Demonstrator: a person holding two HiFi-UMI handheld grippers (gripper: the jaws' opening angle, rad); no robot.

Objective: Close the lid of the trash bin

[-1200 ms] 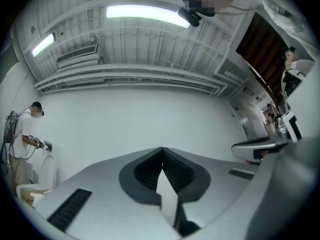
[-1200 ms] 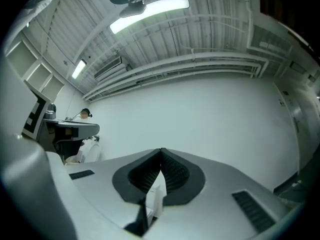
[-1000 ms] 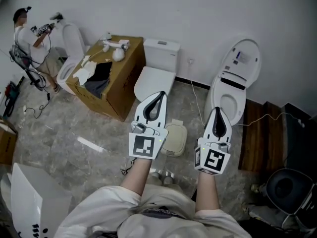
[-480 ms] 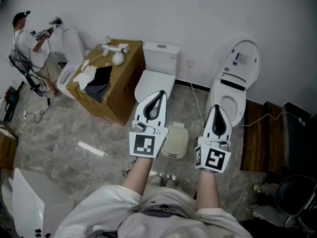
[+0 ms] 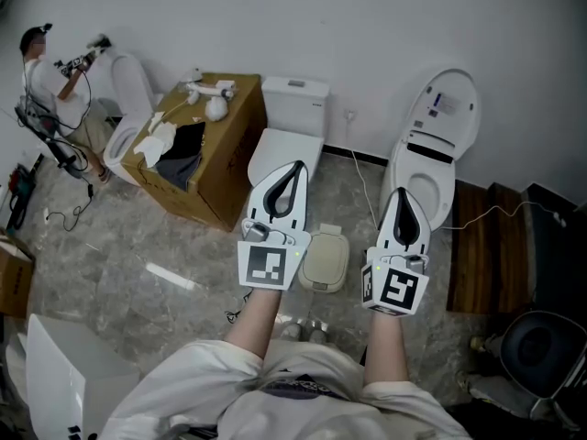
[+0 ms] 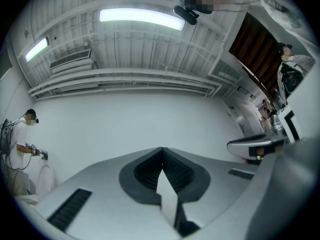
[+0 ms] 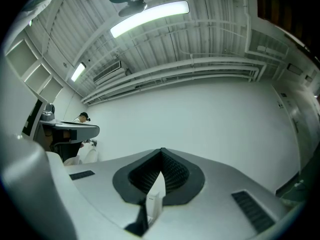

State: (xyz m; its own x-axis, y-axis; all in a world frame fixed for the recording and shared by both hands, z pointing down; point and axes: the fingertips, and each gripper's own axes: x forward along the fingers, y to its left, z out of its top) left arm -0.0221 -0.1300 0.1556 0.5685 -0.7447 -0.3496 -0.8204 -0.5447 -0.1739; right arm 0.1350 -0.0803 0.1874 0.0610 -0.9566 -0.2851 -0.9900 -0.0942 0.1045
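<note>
A small beige trash bin (image 5: 326,259) stands on the marble floor between my two grippers and below them. Seen from above, its lid looks to lie flat on the bin. My left gripper (image 5: 297,167) hovers to the left of the bin and is shut with nothing in it. My right gripper (image 5: 404,193) hovers to the right, also shut and empty. In the left gripper view the left gripper (image 6: 161,149) aims at a white wall and ceiling. The right gripper (image 7: 161,150) in its own view faces the same wall. The bin shows in neither gripper view.
A white toilet (image 5: 286,140) with its lid down stands behind the bin. A second toilet (image 5: 431,159) with its seat up is at the right. An open cardboard box (image 5: 197,159) sits at the left, with a person (image 5: 46,71) beyond it. A cable (image 5: 364,186) runs across the floor.
Both grippers hold about the same place and stay shut. The head view has shifted slightly, and the person at the far left has moved a little.
</note>
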